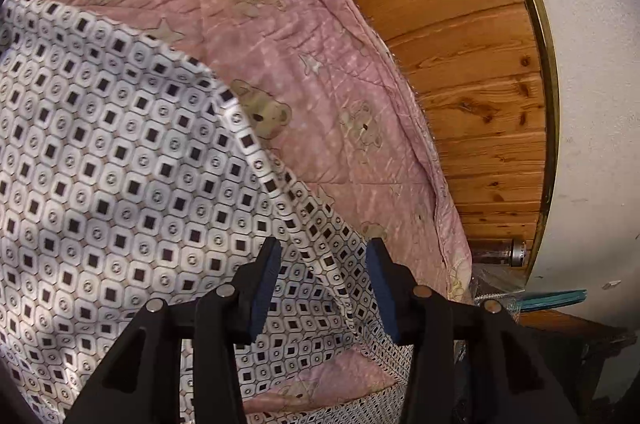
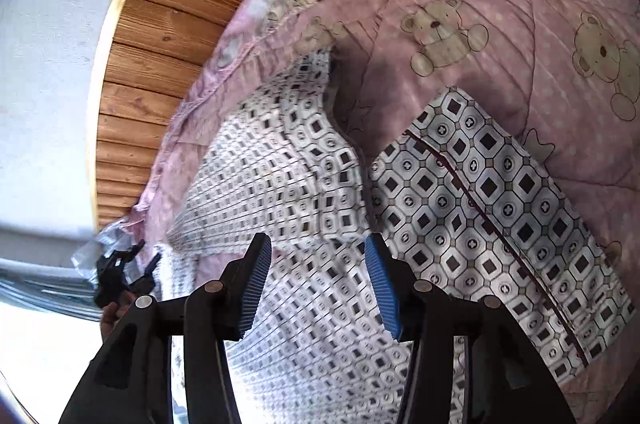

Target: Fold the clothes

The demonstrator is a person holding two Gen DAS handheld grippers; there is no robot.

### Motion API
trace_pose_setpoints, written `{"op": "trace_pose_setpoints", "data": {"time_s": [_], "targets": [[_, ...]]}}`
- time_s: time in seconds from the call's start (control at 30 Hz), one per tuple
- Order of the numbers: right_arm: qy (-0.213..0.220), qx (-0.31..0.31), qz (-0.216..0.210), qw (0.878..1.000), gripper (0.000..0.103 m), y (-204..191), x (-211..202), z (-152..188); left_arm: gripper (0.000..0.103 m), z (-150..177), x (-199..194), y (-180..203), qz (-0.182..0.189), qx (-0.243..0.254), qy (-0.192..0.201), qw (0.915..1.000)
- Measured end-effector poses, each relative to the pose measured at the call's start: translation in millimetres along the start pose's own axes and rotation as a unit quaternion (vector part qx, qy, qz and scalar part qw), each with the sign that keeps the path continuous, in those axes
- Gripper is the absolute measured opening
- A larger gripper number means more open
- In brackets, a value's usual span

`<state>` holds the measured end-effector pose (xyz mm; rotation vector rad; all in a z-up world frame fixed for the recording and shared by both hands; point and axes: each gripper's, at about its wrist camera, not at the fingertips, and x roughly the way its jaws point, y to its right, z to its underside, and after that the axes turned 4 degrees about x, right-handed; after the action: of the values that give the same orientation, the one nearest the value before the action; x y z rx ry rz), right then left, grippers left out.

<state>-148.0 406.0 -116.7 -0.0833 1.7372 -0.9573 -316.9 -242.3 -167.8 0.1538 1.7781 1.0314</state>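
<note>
While both grippers hang over the bed, neither holds anything. Landmark: the pink teddy-bear quilt [image 1: 328,71].

Left wrist view, left to right: the patterned garment [image 1: 120,151], white with dark squares and ring motifs, lies on the quilt and covers its left and lower part, rumpled, with a raised fold running down toward the gripper. The left gripper [image 1: 322,288] has jaws spread wide, blue pads facing each other, with garment fabric visible below the gap; whether the pads touch the cloth I cannot tell. Right of the quilt's edge is the wood plank wall [image 1: 460,43], then a brass-coloured strip and a white surface [image 1: 592,103].

Right wrist view, left to right: white surface, wood planks, then the quilt's stitched edge [image 2: 248,43]. The left gripper [image 2: 128,276] shows small at the quilt's left edge, with part of a hand behind it. The garment [image 2: 288,151] is bunched up on the quilt at centre; a flat panel with a dark piped seam [image 2: 492,191] lies on the quilt to the right. The right gripper [image 2: 318,284] is wide open above the bunched fabric.
</note>
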Motion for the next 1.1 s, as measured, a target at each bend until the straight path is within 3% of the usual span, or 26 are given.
{"op": "trace_pose_setpoints", "data": {"time_s": [0.07,0.13,0.2,0.27,0.3,0.37,0.47,0.53,0.63,0.67,0.77,0.83,0.97,1.1], "targets": [[0.020,-0.013,0.028,0.999,0.045,-6.4,9.2,0.4,0.048,-0.7,21.2,10.0,-0.008,0.009,-0.019,0.9997],[0.033,-0.042,0.050,0.997,0.007,-21.7,8.0,1.0,0.048,-1.3,38.9,15.7,-0.029,0.016,-0.034,0.9989],[0.052,-0.068,0.054,0.995,0.006,-35.4,2.7,-0.9,0.047,-2.1,50.4,19.7,-0.050,0.021,-0.037,0.9978],[0.058,-0.092,0.049,0.993,0.005,-46.9,-2.4,-5.7,0.001,-2.5,47.3,24.5,-0.086,0.036,-0.020,0.9954],[0.059,-0.101,0.045,0.992,0.005,-50.6,-6.0,-5.8,0.000,-2.5,45.3,26.9,-0.101,0.042,-0.012,0.9939],[0.070,-0.113,0.034,0.991,0.004,-55.5,-21.6,-7.2,0.000,-0.1,33.6,31.8,-0.089,0.049,0.001,0.9948],[0.090,-0.131,0.010,0.987,0.004,-56.1,-65.3,-4.8,0.000,13.9,-5.2,39.0,-0.054,0.051,0.022,0.9970],[0.095,-0.141,0.018,0.985,0.004,-46.5,-91.1,-2.7,0.000,40.1,-45.9,41.8,-0.025,0.051,0.035,0.9978],[0.081,-0.136,0.056,0.986,0.004,-14.2,-111.5,3.9,0.000,111.1,-97.2,40.2,-0.014,0.074,0.014,0.9970],[0.064,-0.124,0.071,0.988,0.004,3.3,-110.8,8.2,0.000,141.6,-104.7,38.1,-0.025,0.081,-0.012,0.9963],[0.023,-0.096,0.111,0.989,0.004,47.3,-94.0,24.2,0.000,218.8,-97.5,12.2,-0.063,0.099,-0.090,0.9891],[0.010,-0.079,0.122,0.989,0.004,65.0,-82.6,33.0,0.000,249.0,-85.7,-13.2,-0.075,0.083,-0.112,0.9874],[0.027,-0.099,0.126,0.987,0.004,51.4,-85.2,37.7,0.000,263.3,-74.4,-33.4,-0.085,0.083,-0.103,0.9876],[0.080,-0.137,0.146,0.976,0.004,26.0,-133.6,38.7,0.000,260.5,-88.1,-2.6,-0.047,0.125,-0.066,0.9888]]}}
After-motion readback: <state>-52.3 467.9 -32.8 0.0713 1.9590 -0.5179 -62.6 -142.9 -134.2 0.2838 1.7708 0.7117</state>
